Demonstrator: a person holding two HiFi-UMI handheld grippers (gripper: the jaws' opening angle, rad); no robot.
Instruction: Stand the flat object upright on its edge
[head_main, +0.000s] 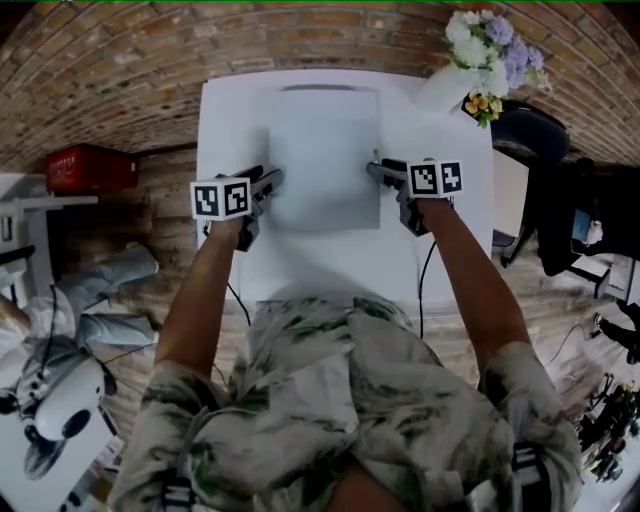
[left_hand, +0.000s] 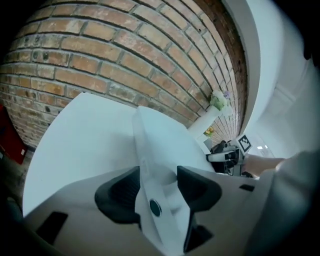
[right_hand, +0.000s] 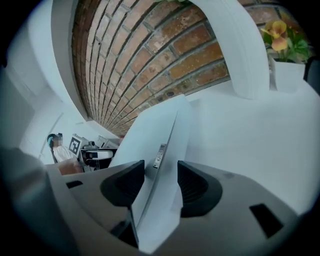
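Observation:
A thin white flat slab (head_main: 325, 160) lies on the white table (head_main: 230, 110), long side running away from me. My left gripper (head_main: 270, 182) is at its left edge and my right gripper (head_main: 378, 170) at its right edge. In the left gripper view the slab's edge (left_hand: 152, 145) runs between the two dark pads (left_hand: 120, 192) of the left gripper (left_hand: 157, 187), with a slight gap on each side. The right gripper (right_hand: 161, 182) straddles the slab's other edge (right_hand: 160, 135) the same way, its pads (right_hand: 197, 187) not pressing on it.
A white vase of flowers (head_main: 485, 60) stands at the table's far right corner, close to the slab. A brick wall (head_main: 120, 70) is behind the table. A red box (head_main: 90, 168) sits on the floor at the left. A dark chair (head_main: 535, 140) stands at the right.

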